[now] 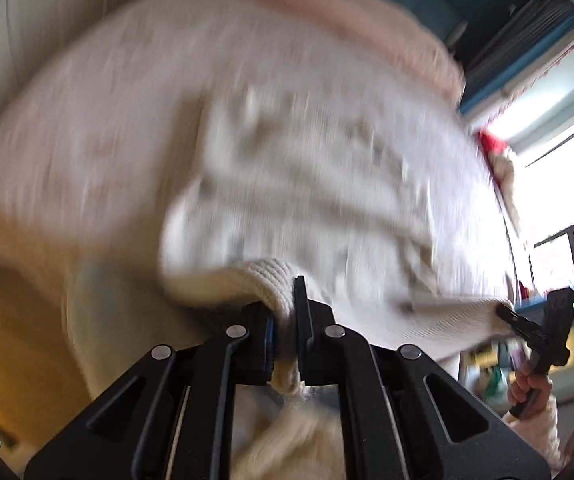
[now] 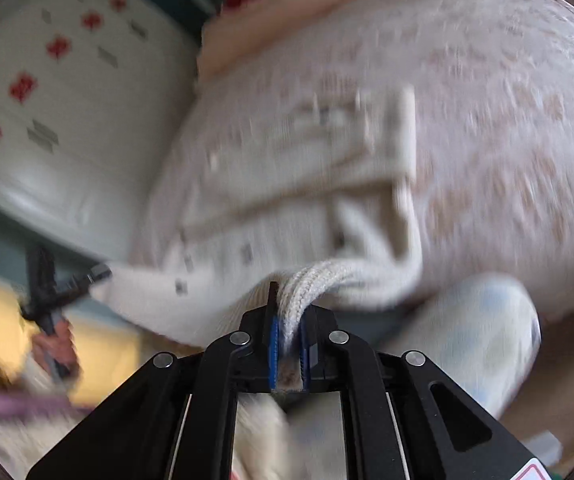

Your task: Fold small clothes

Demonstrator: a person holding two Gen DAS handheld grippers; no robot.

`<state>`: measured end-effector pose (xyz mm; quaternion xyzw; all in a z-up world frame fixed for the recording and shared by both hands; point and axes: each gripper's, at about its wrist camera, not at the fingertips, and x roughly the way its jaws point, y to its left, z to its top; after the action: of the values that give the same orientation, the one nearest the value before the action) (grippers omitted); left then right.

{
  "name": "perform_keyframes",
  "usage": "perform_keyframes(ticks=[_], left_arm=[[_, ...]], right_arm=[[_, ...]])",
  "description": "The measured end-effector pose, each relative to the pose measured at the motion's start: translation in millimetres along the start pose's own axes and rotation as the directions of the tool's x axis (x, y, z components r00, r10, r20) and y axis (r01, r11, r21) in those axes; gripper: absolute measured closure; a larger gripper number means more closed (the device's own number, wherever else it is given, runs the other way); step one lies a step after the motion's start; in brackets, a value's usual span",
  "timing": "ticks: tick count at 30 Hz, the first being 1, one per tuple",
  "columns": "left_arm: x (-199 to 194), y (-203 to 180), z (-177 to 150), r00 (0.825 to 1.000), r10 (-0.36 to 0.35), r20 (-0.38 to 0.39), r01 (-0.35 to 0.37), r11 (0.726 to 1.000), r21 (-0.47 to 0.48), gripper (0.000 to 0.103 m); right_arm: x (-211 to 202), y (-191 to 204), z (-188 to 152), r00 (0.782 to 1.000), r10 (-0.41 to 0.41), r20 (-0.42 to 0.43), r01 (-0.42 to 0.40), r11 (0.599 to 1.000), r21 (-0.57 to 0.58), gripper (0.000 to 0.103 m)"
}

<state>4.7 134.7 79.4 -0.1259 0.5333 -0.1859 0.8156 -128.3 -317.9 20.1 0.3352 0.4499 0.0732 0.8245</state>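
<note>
A cream knitted sweater (image 1: 319, 184) hangs stretched between both grippers, blurred by motion. My left gripper (image 1: 285, 320) is shut on its ribbed edge. My right gripper (image 2: 289, 320) is shut on another ribbed edge of the sweater (image 2: 287, 184). The right gripper also shows at the lower right of the left wrist view (image 1: 505, 314), pinching the sweater's far corner. The left gripper shows at the left of the right wrist view (image 2: 97, 274), pinching the other corner. Behind the sweater lies a pale pink patterned surface (image 2: 507, 100).
A white pillow with red and grey marks (image 2: 55, 92) lies at the left in the right wrist view. A bright window (image 1: 559, 200) is at the right in the left wrist view. A light blue cloth (image 2: 479, 320) sits below the sweater.
</note>
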Motion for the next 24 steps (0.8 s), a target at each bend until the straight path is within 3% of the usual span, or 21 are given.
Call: perform_keyframes(ticks=[3, 5, 7, 9, 10, 11, 12, 13, 14, 16, 18, 21, 24], left_arm=[[32.4, -12.3, 60.0, 0.995, 0.051, 0.086, -0.052, 0.999, 0.007, 0.096], [82.1, -12.8, 106.2, 0.988, 0.119, 0.100, -0.120, 0.993, 0.002, 0.095], [138.7, -9.1, 135.6, 0.982, 0.178, 0.069, -0.177, 0.984, -0.017, 0.092], [182.8, 4.1, 145.1, 0.978, 0.211, 0.009, -0.210, 0.976, -0.063, 0.087], [193.5, 12.6, 145.4, 0.974, 0.226, -0.005, -0.226, 0.970, -0.091, 0.087], [195.5, 19.9, 147.1, 0.974, 0.228, 0.007, -0.226, 0.967, -0.119, 0.085], [192.5, 24.6, 143.1, 0.975, 0.219, 0.028, -0.213, 0.967, -0.140, 0.075], [185.7, 31.1, 143.8, 0.979, 0.196, 0.063, -0.184, 0.970, -0.157, 0.058], [176.8, 37.4, 141.3, 0.977, 0.191, 0.093, -0.175, 0.972, -0.158, 0.050], [159.8, 40.0, 134.9, 0.967, 0.192, 0.171, -0.176, 0.979, -0.100, 0.030], [156.6, 39.4, 130.8, 0.959, 0.201, 0.198, -0.197, 0.980, -0.040, 0.021], [176.7, 39.5, 132.4, 0.974, 0.170, 0.148, -0.175, 0.984, 0.024, 0.019], [210.6, 41.1, 136.7, 0.990, 0.135, 0.045, -0.138, 0.989, 0.053, 0.019]], right_arm=[[32.1, -27.4, 68.6, 0.992, 0.039, 0.118, -0.053, 0.992, 0.117, 0.095], [76.2, -40.3, 109.5, 0.989, -0.023, 0.149, -0.003, 0.985, 0.170, 0.092], [124.4, -55.4, 137.1, 0.990, -0.060, 0.126, 0.029, 0.972, 0.232, 0.089], [149.0, -60.9, 154.9, 0.981, -0.150, 0.123, 0.114, 0.957, 0.265, 0.087], [152.6, -59.1, 158.9, 0.974, -0.173, 0.145, 0.132, 0.958, 0.254, 0.087], [152.0, -56.2, 161.8, 0.967, -0.195, 0.167, 0.151, 0.958, 0.243, 0.078], [146.2, -51.4, 160.2, 0.957, -0.208, 0.202, 0.161, 0.960, 0.228, 0.070], [141.6, -47.9, 159.5, 0.952, -0.208, 0.223, 0.160, 0.963, 0.215, 0.051], [133.5, -43.0, 156.8, 0.944, -0.210, 0.253, 0.167, 0.969, 0.182, 0.042], [126.3, -39.1, 147.8, 0.934, -0.221, 0.280, 0.198, 0.974, 0.106, 0.039], [129.5, -38.2, 140.8, 0.929, -0.251, 0.271, 0.250, 0.967, 0.039, 0.035], [154.2, -49.7, 140.3, 0.932, -0.305, 0.195, 0.312, 0.950, -0.004, 0.035], [179.8, -64.7, 142.1, 0.943, -0.309, 0.121, 0.310, 0.951, 0.013, 0.035]])
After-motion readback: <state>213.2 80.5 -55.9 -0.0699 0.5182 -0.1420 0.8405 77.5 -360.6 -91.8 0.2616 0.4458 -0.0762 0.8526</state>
